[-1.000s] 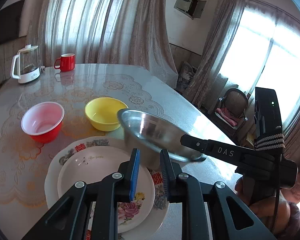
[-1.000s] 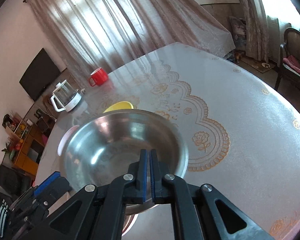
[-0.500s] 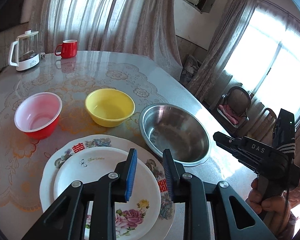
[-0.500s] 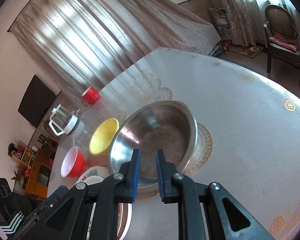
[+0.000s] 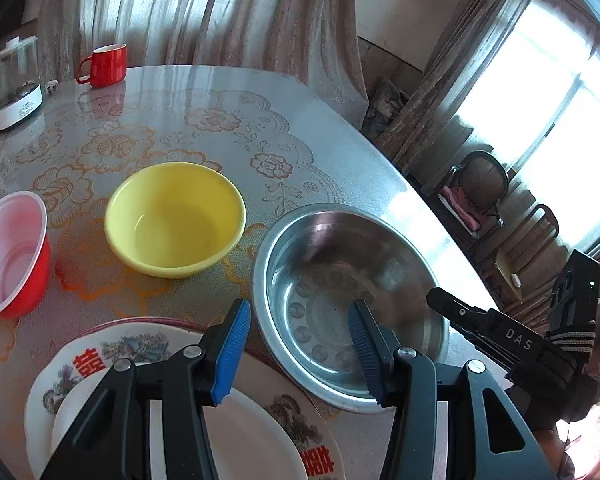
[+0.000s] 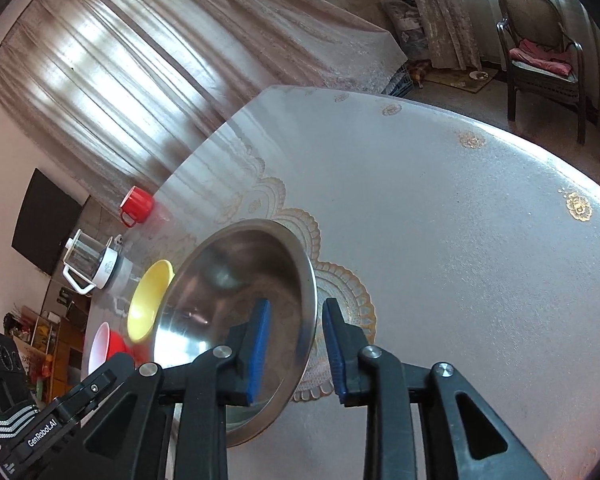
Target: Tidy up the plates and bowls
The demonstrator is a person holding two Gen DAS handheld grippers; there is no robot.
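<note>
Patterned table (image 5: 260,128) carries steel bowl (image 5: 352,304) upright, mouth up, round

Both grippers (image 5: 298,350) (image 6: 296,350) opening (tilted down).

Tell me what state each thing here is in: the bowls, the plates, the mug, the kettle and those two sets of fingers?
Steel bowl: upright on table, empty, released.
Yellow bowl: upright, empty.
Red bowl: upright, empty.
Plates: small one stacked on large one.
Red mug: upright, contents unseen.
Kettle: upright, lid on.
Left gripper: fingers opening, empty.
Right gripper: fingers opening, astride steel bowl's rim, not pressing.
</note>
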